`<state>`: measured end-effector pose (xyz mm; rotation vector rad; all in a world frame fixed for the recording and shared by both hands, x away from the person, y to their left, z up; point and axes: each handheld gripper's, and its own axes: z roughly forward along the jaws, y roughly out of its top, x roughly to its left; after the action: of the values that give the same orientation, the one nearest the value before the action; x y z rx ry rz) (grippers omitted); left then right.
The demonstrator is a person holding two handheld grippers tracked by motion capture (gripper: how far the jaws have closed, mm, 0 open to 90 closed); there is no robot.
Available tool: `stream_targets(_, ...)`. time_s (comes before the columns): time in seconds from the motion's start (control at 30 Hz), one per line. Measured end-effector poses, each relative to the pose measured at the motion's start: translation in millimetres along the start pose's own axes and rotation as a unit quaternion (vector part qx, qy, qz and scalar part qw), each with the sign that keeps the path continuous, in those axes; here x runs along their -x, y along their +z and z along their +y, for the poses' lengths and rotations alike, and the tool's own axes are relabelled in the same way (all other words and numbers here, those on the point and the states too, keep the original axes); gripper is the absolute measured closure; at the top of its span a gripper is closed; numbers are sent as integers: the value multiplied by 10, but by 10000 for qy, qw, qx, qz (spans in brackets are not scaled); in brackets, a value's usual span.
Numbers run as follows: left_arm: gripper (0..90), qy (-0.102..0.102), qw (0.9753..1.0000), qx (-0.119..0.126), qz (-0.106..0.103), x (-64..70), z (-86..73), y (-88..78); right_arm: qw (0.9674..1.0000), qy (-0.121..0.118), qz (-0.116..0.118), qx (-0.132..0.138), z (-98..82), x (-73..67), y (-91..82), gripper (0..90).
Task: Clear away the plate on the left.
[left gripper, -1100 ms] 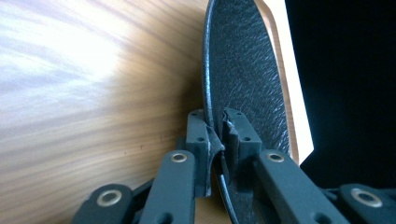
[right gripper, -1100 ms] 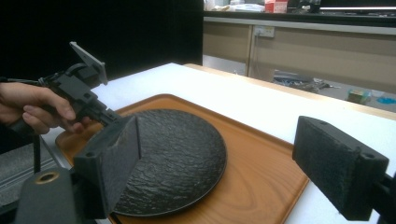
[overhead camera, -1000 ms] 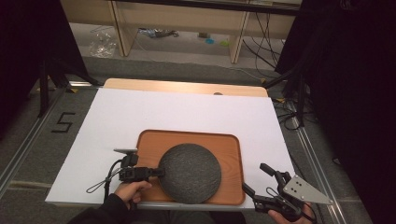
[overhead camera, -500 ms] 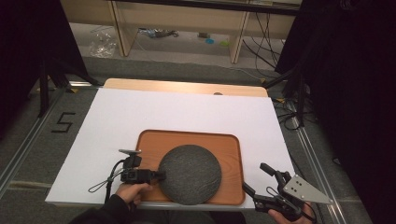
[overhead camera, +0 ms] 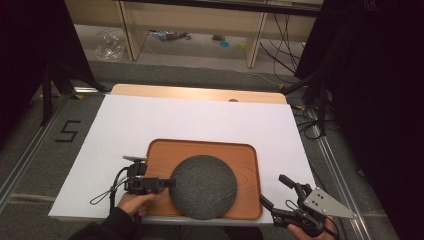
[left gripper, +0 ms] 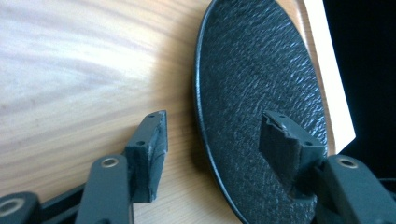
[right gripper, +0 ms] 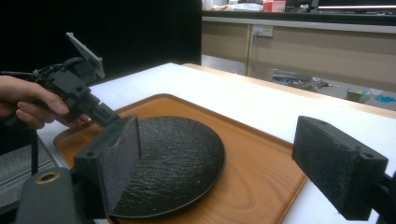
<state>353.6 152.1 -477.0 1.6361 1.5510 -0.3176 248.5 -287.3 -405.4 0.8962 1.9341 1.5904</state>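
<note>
Jaws, left gripper (overhead camera: 170, 183): parted, having just been opening, with the left rim of the dark plate (overhead camera: 204, 186) between them; in the left gripper view one pad stands over the plate's textured face and the other over the wood, neither pressing. Jaws, right gripper (overhead camera: 272, 197): wide apart, nothing between them, held off the near right corner of the tray (overhead camera: 200, 149). Item: one round, black, rough-surfaced plate, lying flat on the wooden tray, towards its near edge and slightly left of centre. Item: one wooden tray with a low raised lip, on the white table cover (overhead camera: 200, 117), close to the near table edge. Progress, as judged: the plate appears set down on the tray and the release under way; what is left is to draw the left gripper clear of the rim. Edges: the tray lip runs just behind the left gripper's pads, so withdrawal is best made outward and a little upward, lest the lower pad catch the lip or drag the plate. Open room: bare tray surface to the right of and beyond the plate; broad clear white cover beyond and left of the tray; little margin at the near edge.
</note>
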Motion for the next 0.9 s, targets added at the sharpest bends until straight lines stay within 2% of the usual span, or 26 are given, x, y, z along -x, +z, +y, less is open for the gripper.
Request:
stream_targets(0.2,341,50,9999,121,-56,12,33,-75,9999,-18,-23,-96,5,13,-19,166)
stream_targets(0.27,336,139,9996,198,-172,5,61,-121,10000,7,-14,-57,1,19,-14,166)
stream_targets(0.4,318,414,9986,317,-35,30,77,-183,9999,-9,-64,-114,4,21,-23,165)
stream_targets(0.53,306,506,9971,558,-134,41,92,-255,9999,0,-47,-106,3,19,-21,166)
stream_targets(0.6,301,532,9969,561,-125,42,95,-267,10000,25,0,-35,-1,20,-11,166)
stream_targets(0.63,299,637,9954,710,-101,54,103,-313,10000,25,-11,-33,-3,22,-9,165)
stream_targets(0.8,287,873,9905,1055,-145,82,105,-409,10000,3,-58,-71,-2,28,-14,165)
stream_targets(0.9,265,1094,9874,1134,-132,105,100,-459,10000,12,-65,-70,-5,31,-13,165)
